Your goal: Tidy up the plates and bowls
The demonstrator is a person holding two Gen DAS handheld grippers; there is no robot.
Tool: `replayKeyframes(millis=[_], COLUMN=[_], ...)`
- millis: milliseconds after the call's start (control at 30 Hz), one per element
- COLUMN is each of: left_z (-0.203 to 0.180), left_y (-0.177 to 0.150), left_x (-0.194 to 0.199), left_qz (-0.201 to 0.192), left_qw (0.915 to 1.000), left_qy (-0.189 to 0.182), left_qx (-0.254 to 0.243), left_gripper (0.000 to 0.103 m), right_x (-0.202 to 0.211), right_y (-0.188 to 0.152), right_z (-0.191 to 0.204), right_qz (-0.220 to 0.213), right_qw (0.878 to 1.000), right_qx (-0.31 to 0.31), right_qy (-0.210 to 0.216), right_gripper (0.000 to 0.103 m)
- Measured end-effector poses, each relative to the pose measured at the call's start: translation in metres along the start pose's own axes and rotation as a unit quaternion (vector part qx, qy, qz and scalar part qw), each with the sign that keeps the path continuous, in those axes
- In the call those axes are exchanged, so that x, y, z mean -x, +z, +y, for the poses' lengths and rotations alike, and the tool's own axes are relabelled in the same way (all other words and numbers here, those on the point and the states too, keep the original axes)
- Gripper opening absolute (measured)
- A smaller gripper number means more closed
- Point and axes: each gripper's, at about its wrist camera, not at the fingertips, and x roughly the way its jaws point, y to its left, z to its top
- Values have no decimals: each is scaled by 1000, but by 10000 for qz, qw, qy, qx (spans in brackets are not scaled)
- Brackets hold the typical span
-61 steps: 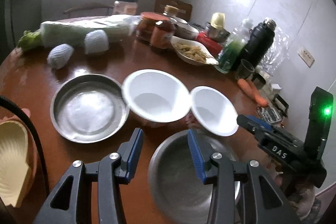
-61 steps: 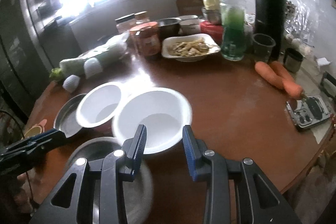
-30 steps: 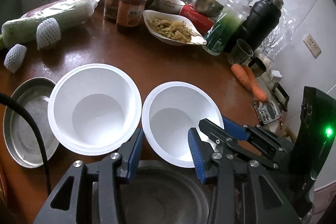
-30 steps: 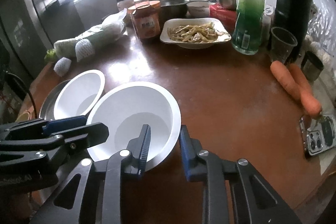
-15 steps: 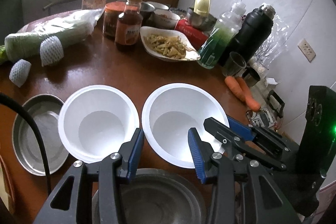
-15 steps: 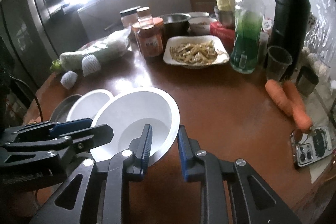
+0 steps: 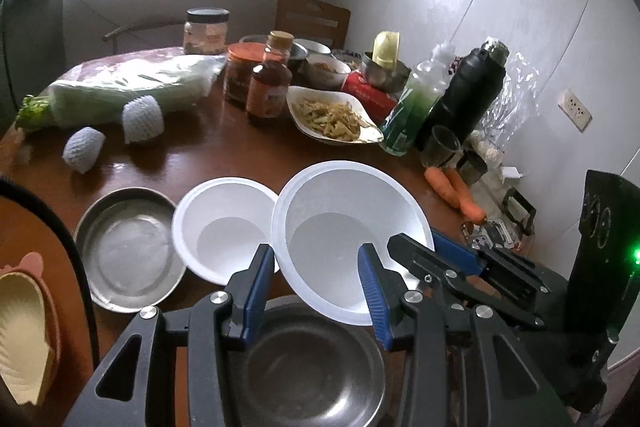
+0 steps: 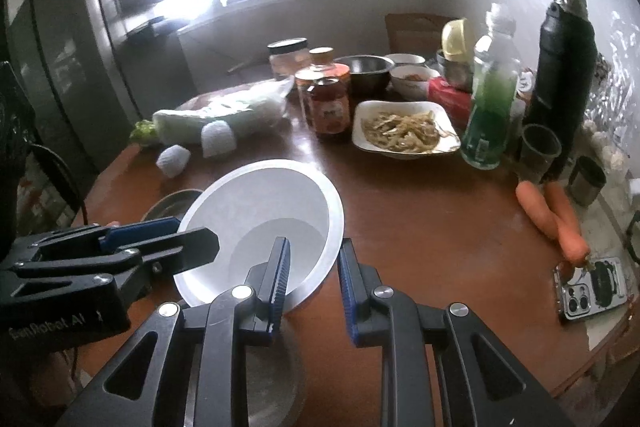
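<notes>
Item: large white bowl [image 7: 348, 227], held at its near rim by the right gripper [image 8: 310, 275], one finger inside the bowl and one outside, pinching the wall. Against the view of half a second ago the bowl now sits higher and tilted, its left rim overlapping the edge of the small white bowl [image 7: 224, 227] in the left wrist view; a second ago it lay flat on the table [image 8: 420, 227] beside that bowl. Judgement: the lift is done and the carry has begun, most likely toward stacking with the other white bowl or over the steel bowl [image 7: 312, 367] directly beneath the grippers. Item: left gripper [image 7: 316, 291], fingers spread wide, pinching nothing, hovering above the steel bowl with the lifted bowl's rim between its tips. Item: shallow steel plate [image 7: 124, 251], flat on the table, left of the small white bowl, untouched. Background stock unchanged: dish of food [image 8: 404, 129], green bottle [image 8: 490, 107], black flask [image 8: 564, 67], carrots [image 8: 552, 219]. Risk noted: a rim-only pinch on a smooth tilted bowl may slip.
</notes>
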Motion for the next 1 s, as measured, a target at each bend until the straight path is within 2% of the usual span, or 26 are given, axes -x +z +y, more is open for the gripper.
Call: replayKeyframes(millis=[400,1000], left_z=[7,30], left_y=[-28,-87], left_x=[27,23], left_qz=[-85,235], left_qw=[9999,9991], left_qy=[144,301], left_qx=[2,159], left_gripper=[44,44], right_x=[17,8], right_y=[-20,-76], right_z=[27,52], right_qz=[-9,382], right_qw=[9996,9982], right_qx=[188,395], right_qy=[197,249], right_gripper=[25,25])
